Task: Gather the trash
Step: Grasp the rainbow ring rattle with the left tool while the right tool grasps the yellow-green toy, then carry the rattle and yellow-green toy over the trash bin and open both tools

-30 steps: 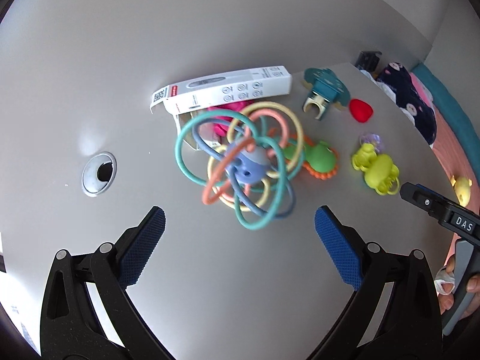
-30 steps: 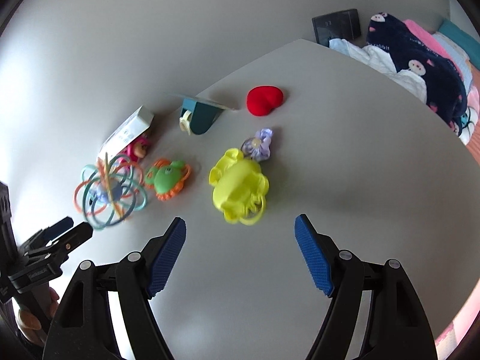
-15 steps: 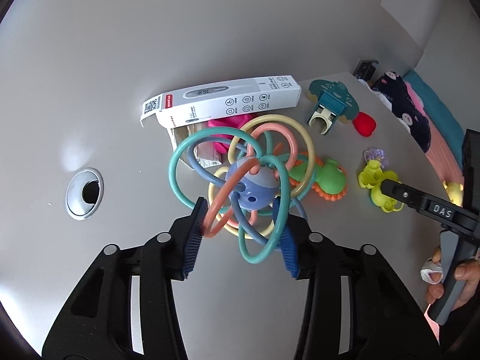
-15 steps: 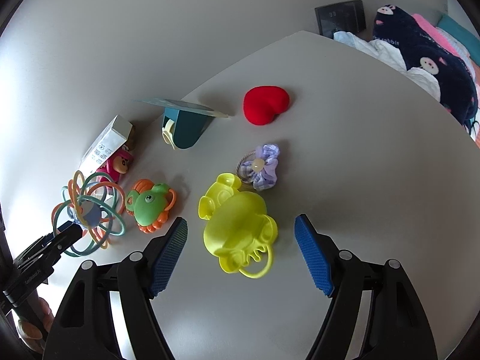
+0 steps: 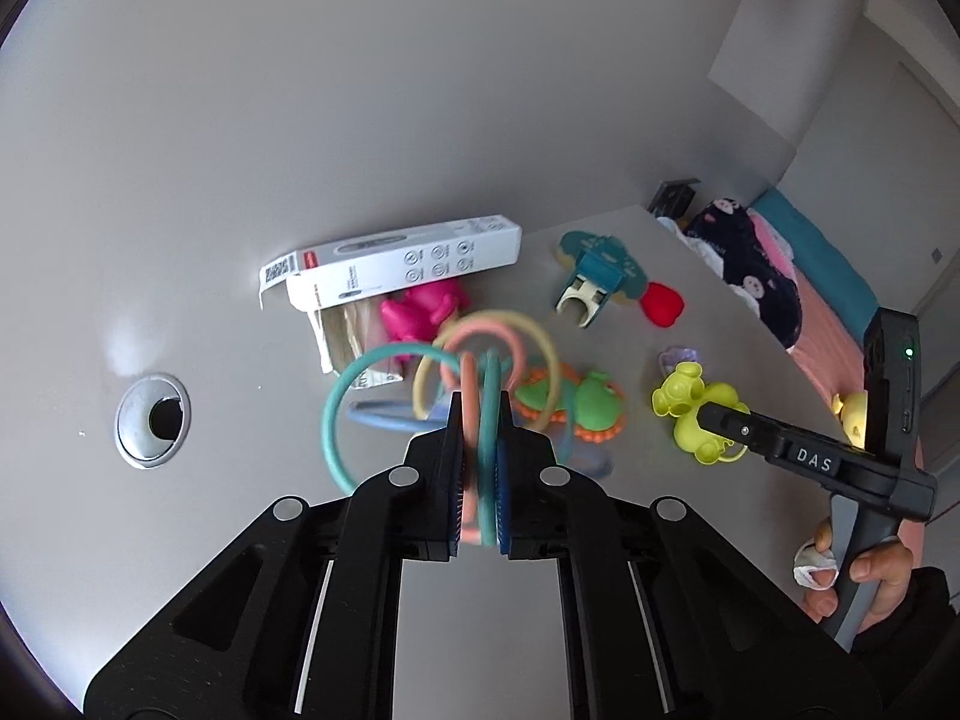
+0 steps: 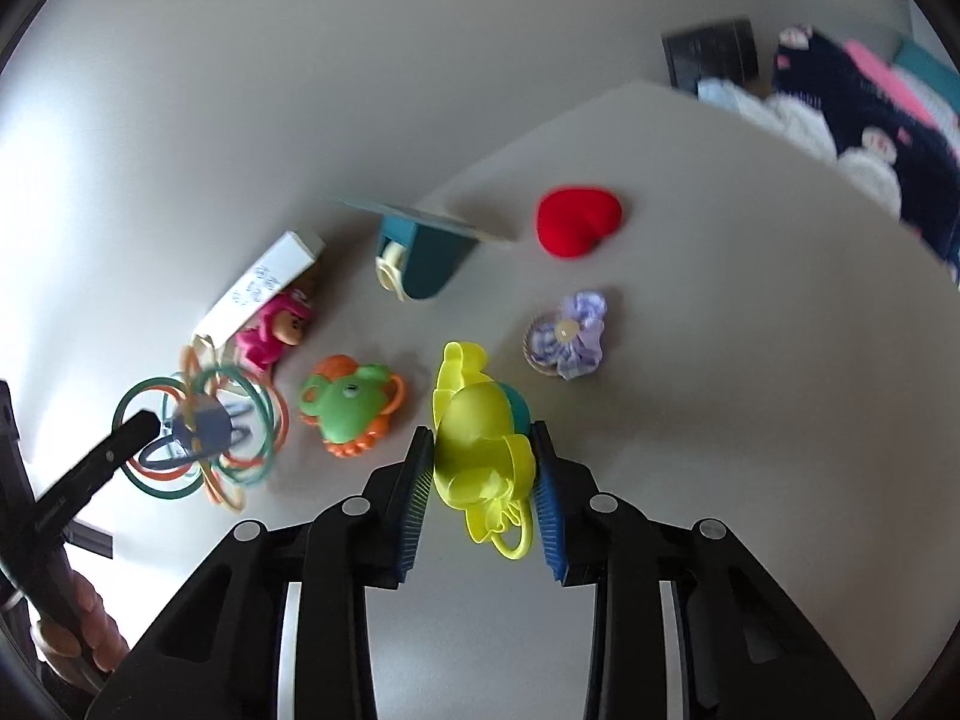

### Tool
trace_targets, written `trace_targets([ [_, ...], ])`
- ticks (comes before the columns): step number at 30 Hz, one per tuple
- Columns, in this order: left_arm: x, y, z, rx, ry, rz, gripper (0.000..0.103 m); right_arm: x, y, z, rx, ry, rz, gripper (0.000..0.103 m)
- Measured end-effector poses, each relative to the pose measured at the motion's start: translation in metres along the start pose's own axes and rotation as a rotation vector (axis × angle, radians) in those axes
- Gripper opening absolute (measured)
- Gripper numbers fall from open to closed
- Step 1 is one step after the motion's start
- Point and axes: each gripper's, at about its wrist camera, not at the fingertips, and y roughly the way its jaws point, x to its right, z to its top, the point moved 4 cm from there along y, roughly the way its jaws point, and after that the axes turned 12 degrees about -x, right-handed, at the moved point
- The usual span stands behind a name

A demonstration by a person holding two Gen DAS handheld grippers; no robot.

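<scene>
Left tongs (image 5: 480,468) clamp the ring toy (image 5: 480,360); right tongs (image 6: 483,480), closing, squeeze the yellow toy (image 6: 480,438) above a grey worktop (image 6: 720,390) beside a bed (image 5: 834,276).

I see a smooth grey desk surface (image 5: 198,192) with a round silver cable grommet (image 5: 153,420); pale walls (image 5: 798,42) beyond its far corner.

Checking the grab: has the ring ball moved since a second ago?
Yes. The ring ball is squeezed flat in the left gripper and sits farther from the white box.

A home: baby toys (image 6: 351,408), bedding (image 5: 756,276).
</scene>
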Motion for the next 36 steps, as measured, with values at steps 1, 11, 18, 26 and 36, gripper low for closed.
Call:
trace_targets([
  [1,0.003,-0.003,0.001,0.005,0.004,0.000,0.007,-0.003,-0.007,-0.002,0.012,-0.008,0.004,0.034],
  [11,0.051,-0.025,-0.004,0.026,0.090,-0.009,0.008,0.001,-0.075,-0.018,0.098,0.007,0.012,0.034],
  [18,0.109,-0.026,-0.012,0.014,0.180,-0.054,0.008,0.029,-0.121,-0.046,0.160,0.043,-0.017,0.034],
  [26,0.204,-0.012,-0.032,-0.030,0.343,-0.153,0.008,0.082,-0.174,-0.096,0.228,0.129,-0.074,0.034],
  [36,0.327,0.010,-0.069,-0.111,0.547,-0.267,0.008,0.156,-0.235,-0.162,0.284,0.280,-0.161,0.034],
])
